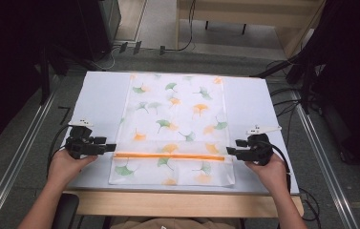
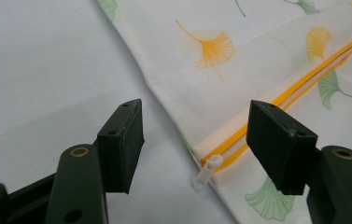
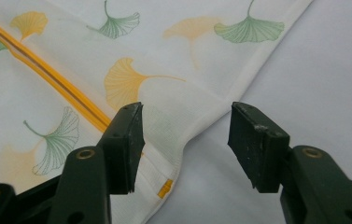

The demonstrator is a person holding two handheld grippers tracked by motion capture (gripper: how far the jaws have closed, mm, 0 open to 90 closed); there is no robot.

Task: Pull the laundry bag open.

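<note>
Flat on the pale grey rectangular table top (image 1: 101, 95) lies a white fabric pillowcase printed with green and orange ginkgo leaves (image 1: 175, 109), spread lengthwise away from the person, its far end near the far table edge and its near end close to the wooden front edge. Across its near part runs an orange zipper (image 1: 168, 155), straight from one side of the cloth to the other. At the zipper's left end a small white plastic zipper pull (image 2: 207, 171) sticks out over the cloth's edge onto the table. Just beside that left edge sits the left black two-jaw gripper (image 1: 106, 147), held in the person's left hand (image 1: 68, 164); in the left gripper view (image 2: 194, 144) its jaws stand wide apart, empty, one over bare table and the other over the cloth, with the pull and the zipper end between them. Opposite it, the right black two-jaw gripper (image 1: 231, 151), held in the right hand (image 1: 270, 171), points at the zipper's right end. Seen in the right gripper view (image 3: 185, 144), its jaws are likewise spread and grasp nothing; the pillowcase's side edge runs between them, and a short orange tab (image 3: 165, 188) marks the zipper's end at the seam. Both grippers trail black cables, and each carries a light grey plate on top (image 1: 80, 122).
</note>
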